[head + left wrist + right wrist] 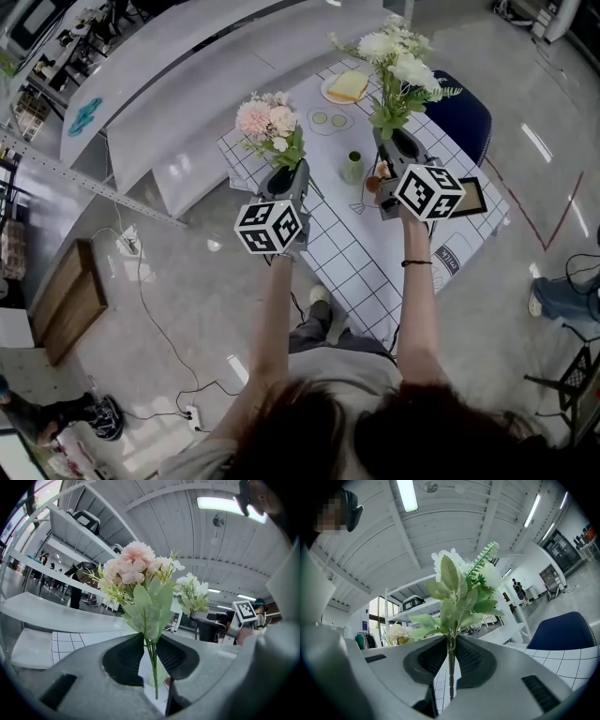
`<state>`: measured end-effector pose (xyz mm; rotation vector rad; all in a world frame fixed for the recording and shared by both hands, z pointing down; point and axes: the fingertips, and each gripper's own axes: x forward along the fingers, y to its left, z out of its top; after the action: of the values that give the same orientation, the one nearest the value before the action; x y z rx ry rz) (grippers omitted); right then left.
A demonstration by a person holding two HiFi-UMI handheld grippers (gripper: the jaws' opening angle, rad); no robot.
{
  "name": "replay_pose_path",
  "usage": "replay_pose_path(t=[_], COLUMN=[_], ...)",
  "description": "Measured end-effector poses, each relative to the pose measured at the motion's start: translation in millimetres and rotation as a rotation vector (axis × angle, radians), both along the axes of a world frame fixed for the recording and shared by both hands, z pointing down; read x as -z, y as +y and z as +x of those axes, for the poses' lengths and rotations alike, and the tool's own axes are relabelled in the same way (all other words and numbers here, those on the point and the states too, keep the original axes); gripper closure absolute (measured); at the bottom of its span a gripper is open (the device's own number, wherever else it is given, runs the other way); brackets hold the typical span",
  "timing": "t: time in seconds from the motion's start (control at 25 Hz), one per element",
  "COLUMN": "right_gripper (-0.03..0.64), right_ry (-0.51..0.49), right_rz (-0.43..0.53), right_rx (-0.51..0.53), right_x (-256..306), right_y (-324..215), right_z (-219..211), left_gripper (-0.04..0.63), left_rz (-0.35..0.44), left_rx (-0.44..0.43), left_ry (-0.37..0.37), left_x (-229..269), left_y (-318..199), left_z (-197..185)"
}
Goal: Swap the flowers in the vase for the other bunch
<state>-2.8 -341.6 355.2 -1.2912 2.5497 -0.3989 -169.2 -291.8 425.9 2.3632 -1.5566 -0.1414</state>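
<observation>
My left gripper [284, 172] is shut on the stems of a pink bunch of flowers [268, 120], held upright above the table's left part. In the left gripper view the pink bunch [136, 569] rises from between the jaws, its stems [152, 663] pinched. My right gripper [395, 148] is shut on a white bunch of flowers [398, 58] with green leaves, held upright over the table's right half. The right gripper view shows the white bunch [461, 585] and its stem [450, 667] clamped between the pads. A small green vase [352, 167] stands on the table between the two grippers, with no flowers in it.
The table [347, 253] has a white gridded cloth. A plate with a sandwich [347, 87] and a plate with cucumber slices [329, 120] lie at the far end. A dark framed tablet [469, 195] lies right. A blue chair [464, 117] stands beyond. A white curved counter [169, 84] runs left.
</observation>
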Motion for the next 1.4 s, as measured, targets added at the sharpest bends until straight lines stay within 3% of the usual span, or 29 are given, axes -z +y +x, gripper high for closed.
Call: replay_pose_path(t=[1.4], right_gripper=[0.565], right_ry=[-0.004], right_rz=[0.075], right_rx=[0.027], right_x=[-18], right_y=[-41], right_z=[-34], left_gripper=[0.515], left_rz=[-0.047], left_rx=[-0.007], left_ry=[0.01], left_x=[-22], left_y=[-23], left_z=[-2])
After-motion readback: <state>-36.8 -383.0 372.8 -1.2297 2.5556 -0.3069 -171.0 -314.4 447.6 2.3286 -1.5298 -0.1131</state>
